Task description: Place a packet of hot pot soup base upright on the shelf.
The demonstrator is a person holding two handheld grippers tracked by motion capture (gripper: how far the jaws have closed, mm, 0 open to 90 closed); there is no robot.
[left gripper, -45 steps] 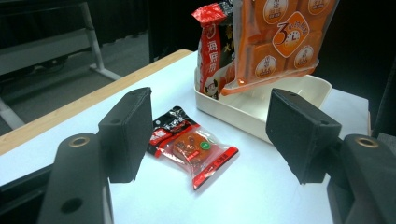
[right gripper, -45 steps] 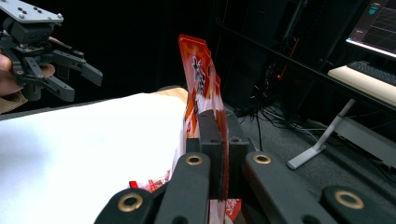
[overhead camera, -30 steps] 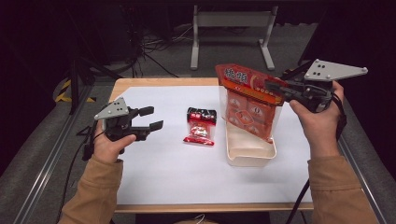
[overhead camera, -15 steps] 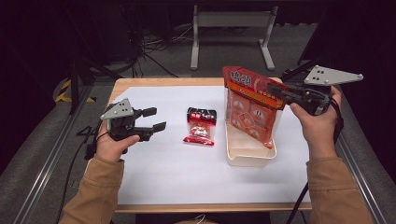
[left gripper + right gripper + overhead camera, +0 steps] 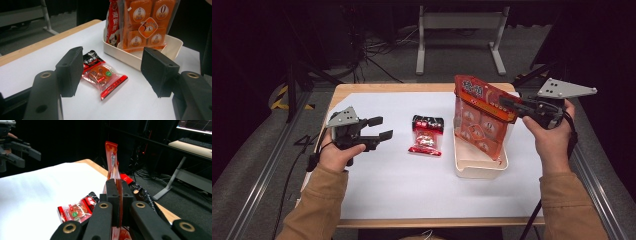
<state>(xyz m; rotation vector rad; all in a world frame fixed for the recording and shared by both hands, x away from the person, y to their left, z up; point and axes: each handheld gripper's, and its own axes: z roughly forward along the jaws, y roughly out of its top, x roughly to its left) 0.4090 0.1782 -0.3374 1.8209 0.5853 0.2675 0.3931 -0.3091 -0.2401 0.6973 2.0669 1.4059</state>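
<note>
A large orange snack bag (image 5: 479, 117) stands tilted with its lower end in a cream tray (image 5: 477, 170). My right gripper (image 5: 508, 105) is shut on the bag's top right edge; in the right gripper view the jaws (image 5: 119, 187) pinch the bag's seam (image 5: 111, 155). A small red and black snack packet (image 5: 426, 136) lies flat on the white sheet left of the tray. My left gripper (image 5: 381, 127) hovers open to the left of the packet and has just closed slightly, with nothing between its jaws. In the left gripper view the packet (image 5: 102, 75) lies beyond the open gripper (image 5: 113, 62), apart from it.
The white sheet (image 5: 387, 200) covers a wooden table (image 5: 377, 87). Dark floor with cables and a metal stand (image 5: 457, 30) lies beyond the far edge. Rails run along both sides of the table.
My right gripper has sunk a little with the orange bag, whose lower end has gone deeper into the tray. The left hand has hardly moved.
</note>
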